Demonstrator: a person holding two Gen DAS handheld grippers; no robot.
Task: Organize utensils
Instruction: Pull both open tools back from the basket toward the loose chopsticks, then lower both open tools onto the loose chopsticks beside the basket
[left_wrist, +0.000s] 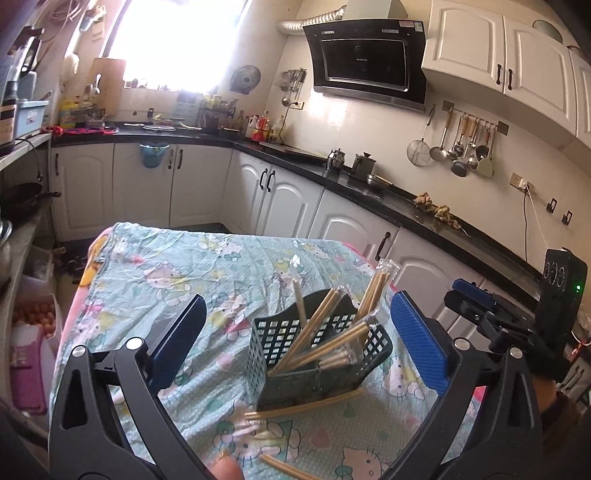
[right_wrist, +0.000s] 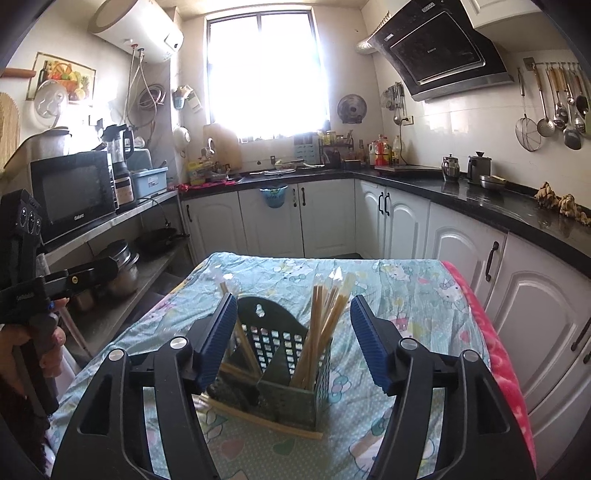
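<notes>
A dark green slotted utensil basket (left_wrist: 291, 343) (right_wrist: 291, 369) stands on the table with several wrapped pairs of bamboo chopsticks (left_wrist: 321, 325) (right_wrist: 325, 314) leaning in its compartments. More chopstick pairs (left_wrist: 303, 408) (right_wrist: 258, 417) lie loose on the cloth in front of the basket. My left gripper (left_wrist: 299, 332) is open and empty, its jaws wide on either side of the basket. My right gripper (right_wrist: 293, 332) is open and empty, also framing the basket. The right gripper shows in the left wrist view (left_wrist: 476, 299), the left gripper in the right wrist view (right_wrist: 88, 273).
The table wears a light blue cartoon-print cloth (left_wrist: 166, 266) (right_wrist: 406, 291) over a pink blanket (right_wrist: 495, 350). Black kitchen counters (left_wrist: 369, 188) with white cabinets run behind and to the right. A shelf with a microwave (right_wrist: 74, 192) and pots stands at the left.
</notes>
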